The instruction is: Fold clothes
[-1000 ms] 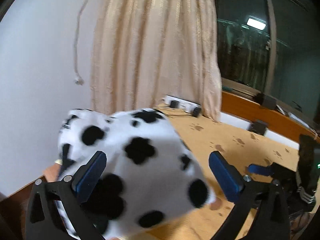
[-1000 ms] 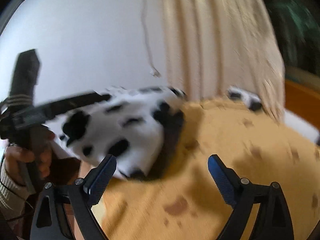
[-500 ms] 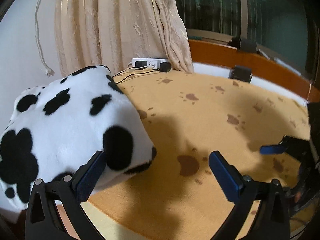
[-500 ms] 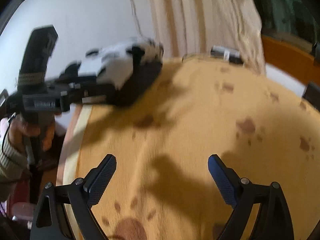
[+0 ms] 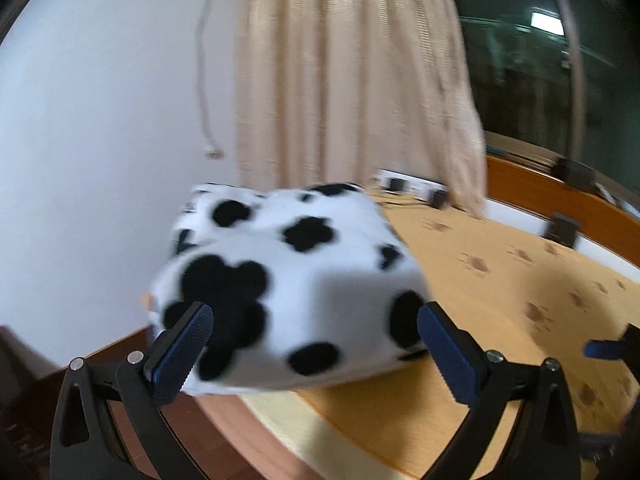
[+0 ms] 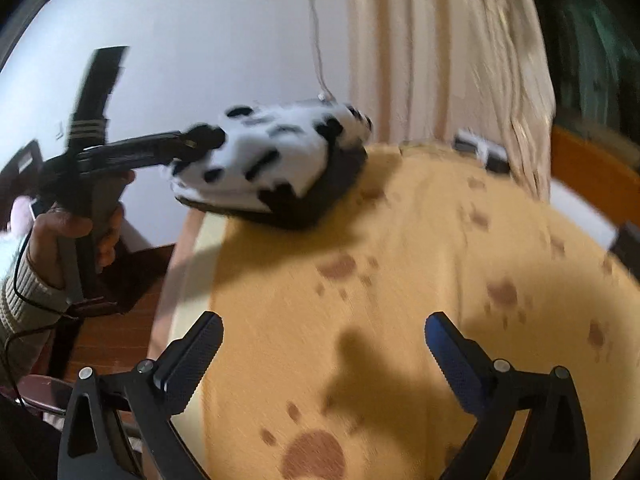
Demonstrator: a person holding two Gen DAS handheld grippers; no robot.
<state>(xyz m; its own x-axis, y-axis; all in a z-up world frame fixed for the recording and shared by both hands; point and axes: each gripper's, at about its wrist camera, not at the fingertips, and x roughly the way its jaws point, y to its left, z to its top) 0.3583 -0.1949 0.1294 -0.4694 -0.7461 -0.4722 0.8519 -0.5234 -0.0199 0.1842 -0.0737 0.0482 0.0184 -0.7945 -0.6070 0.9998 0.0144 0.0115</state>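
1. Right wrist view: ahead of and beneath my right gripper [image 6: 324, 354] I see the orange paw-print blanket [image 6: 400, 280] spread over the bed; my jaws there are released, spread wide with only blanket between them.
2. Past the jaws, at the far side, a beige curtain [image 6: 440, 48] hangs against the white wall [image 6: 180, 40], with a thin cord [image 6: 316, 28] dangling beside it.
3. The folded cow-print garment [image 6: 280, 160], white with black blotches, sits up and to the left of my right jaws, at the blanket's far left corner, partly overhanging the edge.
4. In the left wrist view the garment [image 5: 288, 292] fills the space directly ahead of my left gripper [image 5: 314, 344]. Those jaws are spread wide on either side of it; I cannot tell whether the pads touch the fabric, as the frame is blurred.
5. From the right wrist view, the left gripper [image 6: 188, 144] reaches in from the left to the garment's near end, carried by a hand [image 6: 76, 236] in a ribbed cream cuff.
6. A white power strip [image 5: 412, 190] lies beyond the garment, at the curtain's foot.
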